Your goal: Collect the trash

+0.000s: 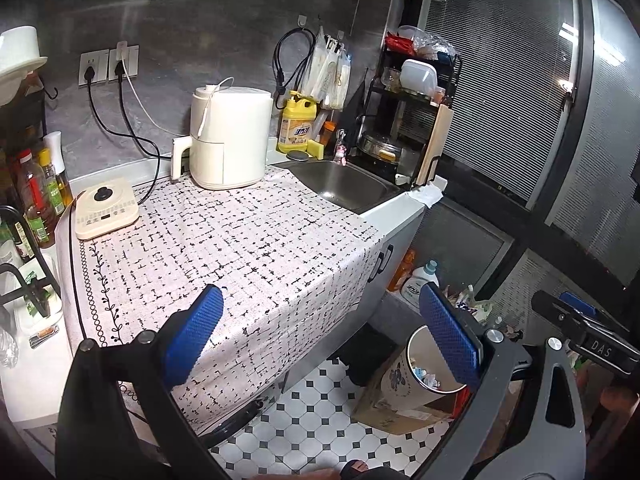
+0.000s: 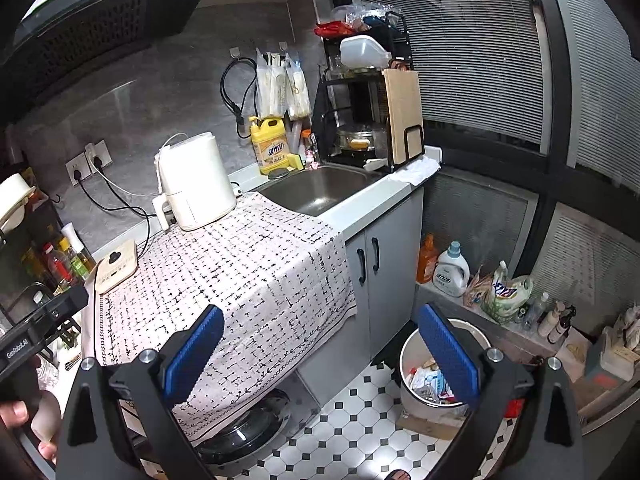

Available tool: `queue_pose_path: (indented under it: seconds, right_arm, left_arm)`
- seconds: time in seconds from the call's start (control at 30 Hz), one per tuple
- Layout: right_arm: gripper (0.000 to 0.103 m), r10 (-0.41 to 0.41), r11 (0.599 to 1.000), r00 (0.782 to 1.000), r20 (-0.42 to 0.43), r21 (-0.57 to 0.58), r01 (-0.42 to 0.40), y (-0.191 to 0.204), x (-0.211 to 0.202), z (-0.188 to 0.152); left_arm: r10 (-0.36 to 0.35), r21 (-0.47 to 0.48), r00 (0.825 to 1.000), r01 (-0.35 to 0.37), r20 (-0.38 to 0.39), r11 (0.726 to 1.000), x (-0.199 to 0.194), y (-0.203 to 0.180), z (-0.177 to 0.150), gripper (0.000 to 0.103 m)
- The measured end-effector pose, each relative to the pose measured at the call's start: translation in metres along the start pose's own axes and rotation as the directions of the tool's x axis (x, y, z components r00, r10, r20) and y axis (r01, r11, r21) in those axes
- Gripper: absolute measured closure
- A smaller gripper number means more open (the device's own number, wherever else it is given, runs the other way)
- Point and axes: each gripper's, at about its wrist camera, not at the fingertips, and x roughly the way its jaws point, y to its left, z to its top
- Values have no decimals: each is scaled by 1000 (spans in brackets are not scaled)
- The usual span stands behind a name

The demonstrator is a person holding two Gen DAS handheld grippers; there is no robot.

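Hovering over the patterned cloth (image 1: 248, 240) on the counter: both grippers, nothing held. Left gripper (image 1: 320, 336) has its blue pads spread wide, empty gap between them. Right gripper (image 2: 320, 352) likewise wide apart, nothing between the pads.

Landmark = trash bin (image 2: 412, 356). It sits on the tiled floor (image 2: 360, 432) just in front of the grey cabinet doors (image 2: 380, 264), below the sink (image 2: 320, 192). Crumpled wrappers and paper (image 2: 428, 384) visible inside the bin. Detergent bottles (image 2: 452, 268) stand on a ledge behind the bin. Air fryer (image 2: 196, 180) on the cloth, up and left of the bin. No loose trash visible on the cloth.
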Motion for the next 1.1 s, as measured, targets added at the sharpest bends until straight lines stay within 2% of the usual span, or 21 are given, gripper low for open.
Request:
queue_pose_path:
  seconds: [0.33, 1.1]
  right_arm:
    - [8, 17, 1000, 1000, -17, -13, -17, 9, 7, -4]
    - [8, -23, 1000, 999, -32, -15, 22, -2, 6, -13]
  left_arm:
    - [29, -14, 1000, -29, 6, 999, -8, 12, -3, 6]
    - [10, -1, 1000, -10, -7, 1000, -1, 2, -5, 6]
